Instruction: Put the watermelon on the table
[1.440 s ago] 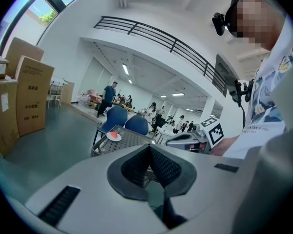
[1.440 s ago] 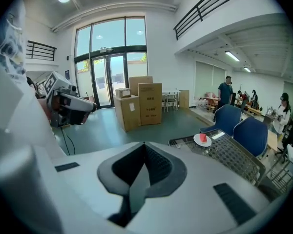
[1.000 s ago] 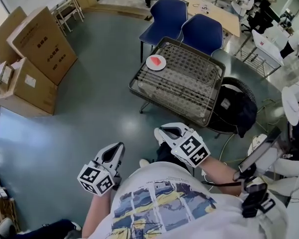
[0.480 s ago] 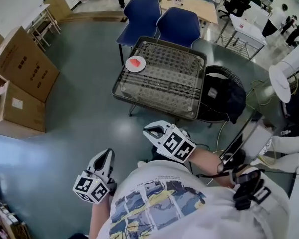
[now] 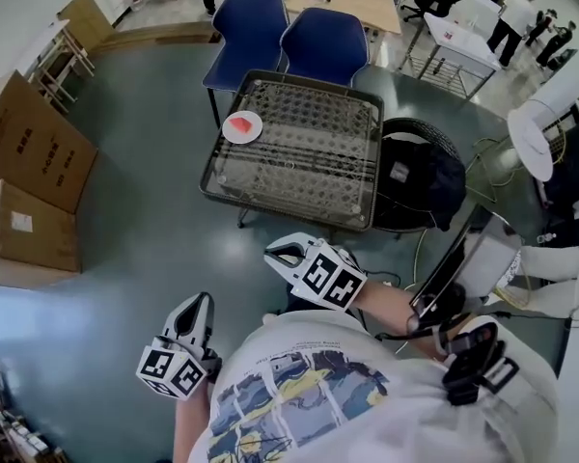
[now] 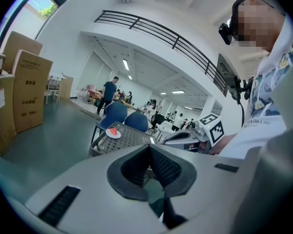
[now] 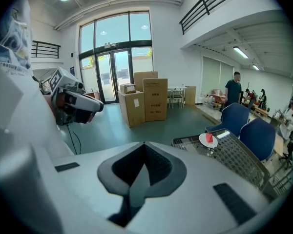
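A red watermelon slice (image 5: pixel 242 122) lies on a white plate (image 5: pixel 234 134) at the far-left corner of a wire-mesh table (image 5: pixel 299 167). The left gripper view shows the slice (image 6: pixel 113 131) small and far ahead, and in the right gripper view the slice (image 7: pixel 209 138) sits at mid right. My left gripper (image 5: pixel 204 300) is low over the floor, well short of the table, shut and empty. My right gripper (image 5: pixel 271 255) is nearer the table's front edge, also shut with nothing between its fingers. Each gripper view shows the pads pressed together.
Two blue chairs (image 5: pixel 289 27) stand behind the table. A black bag on a round seat (image 5: pixel 420 177) is at its right. Cardboard boxes (image 5: pixel 24 177) line the left wall. Several people stand and sit at desks far back. Grey floor (image 5: pixel 145 230) lies between me and the table.
The table and plate have drifted left in the head view as it turned. The left gripper has slid a little lower in the picture. Both grippers stay shut and empty.
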The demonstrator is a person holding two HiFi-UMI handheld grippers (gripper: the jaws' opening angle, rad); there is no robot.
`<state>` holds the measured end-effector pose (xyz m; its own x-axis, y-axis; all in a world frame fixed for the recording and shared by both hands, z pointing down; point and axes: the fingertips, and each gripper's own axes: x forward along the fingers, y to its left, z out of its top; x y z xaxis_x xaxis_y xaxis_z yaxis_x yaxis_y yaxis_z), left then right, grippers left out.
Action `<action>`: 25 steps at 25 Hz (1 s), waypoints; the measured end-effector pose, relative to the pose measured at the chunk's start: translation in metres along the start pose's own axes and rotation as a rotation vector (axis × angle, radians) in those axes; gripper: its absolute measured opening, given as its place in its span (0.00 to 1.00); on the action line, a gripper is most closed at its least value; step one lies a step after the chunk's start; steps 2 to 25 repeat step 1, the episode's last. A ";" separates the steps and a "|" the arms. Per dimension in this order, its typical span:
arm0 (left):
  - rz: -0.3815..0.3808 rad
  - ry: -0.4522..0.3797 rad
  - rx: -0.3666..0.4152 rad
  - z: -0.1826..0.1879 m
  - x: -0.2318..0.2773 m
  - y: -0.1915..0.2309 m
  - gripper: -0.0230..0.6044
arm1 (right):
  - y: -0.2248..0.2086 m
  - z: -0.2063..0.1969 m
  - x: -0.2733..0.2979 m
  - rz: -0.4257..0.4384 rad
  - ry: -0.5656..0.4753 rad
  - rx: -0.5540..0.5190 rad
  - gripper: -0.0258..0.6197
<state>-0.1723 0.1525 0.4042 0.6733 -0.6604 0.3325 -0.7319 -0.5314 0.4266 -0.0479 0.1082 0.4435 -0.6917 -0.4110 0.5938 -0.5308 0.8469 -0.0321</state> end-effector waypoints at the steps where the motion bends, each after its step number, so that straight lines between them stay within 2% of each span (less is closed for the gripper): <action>1: -0.003 0.002 0.001 0.002 0.005 0.003 0.05 | -0.005 0.002 0.003 0.000 0.002 -0.001 0.05; 25: -0.003 0.002 0.001 0.002 0.005 0.003 0.05 | -0.005 0.002 0.003 0.000 0.002 -0.001 0.05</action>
